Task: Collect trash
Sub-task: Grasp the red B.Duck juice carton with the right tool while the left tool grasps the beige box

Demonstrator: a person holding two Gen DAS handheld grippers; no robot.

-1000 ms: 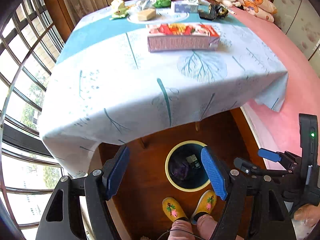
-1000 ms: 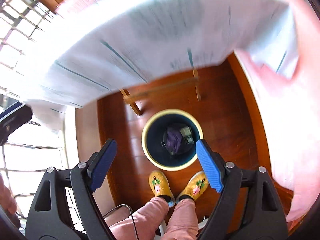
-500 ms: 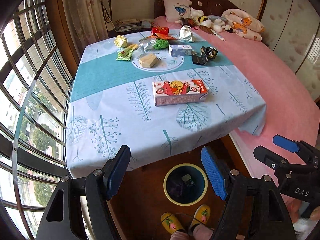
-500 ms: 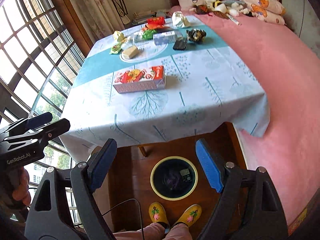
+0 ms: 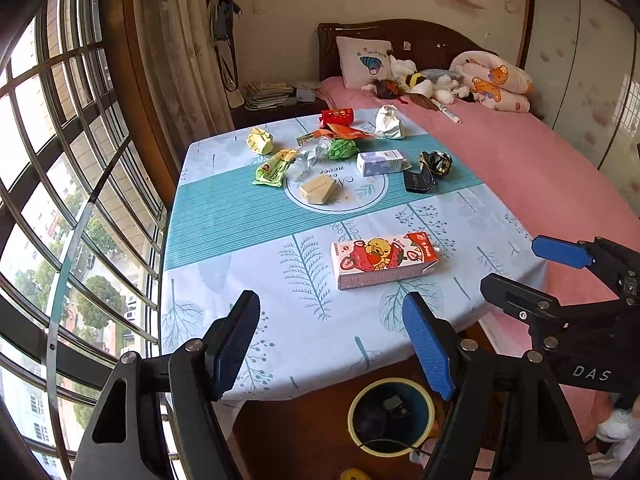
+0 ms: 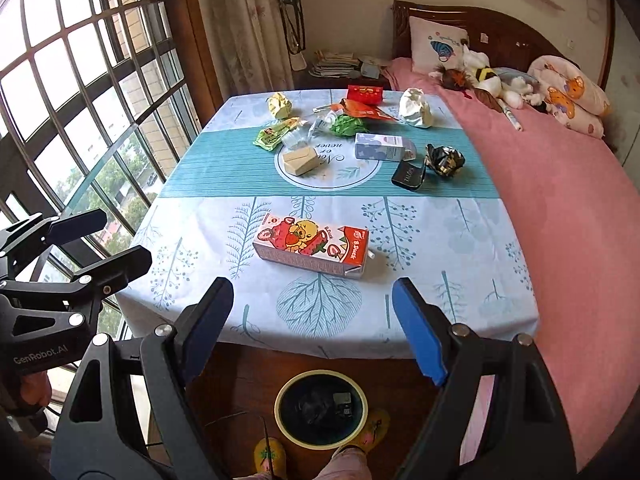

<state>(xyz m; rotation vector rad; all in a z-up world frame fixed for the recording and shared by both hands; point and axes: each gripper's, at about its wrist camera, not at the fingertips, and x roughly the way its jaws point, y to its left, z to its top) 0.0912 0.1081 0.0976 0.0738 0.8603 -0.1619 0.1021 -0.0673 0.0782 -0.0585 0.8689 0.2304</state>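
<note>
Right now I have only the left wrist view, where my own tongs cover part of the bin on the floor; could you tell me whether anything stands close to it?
Observer: Yes. The right wrist view shows the whole yellow-rimmed bin, and two yellow slippers stand at its near rim.
Operator: Thank you. Where are the right tongs pointing?
Observer: The right tongs are open and empty, and the strawberry milk carton lies just beyond their tips.
Operator: And how do my left tongs look from outside?
Observer: The left tongs are open with nothing between them, off the window side of the table, and a hand grips their handle.
</note>
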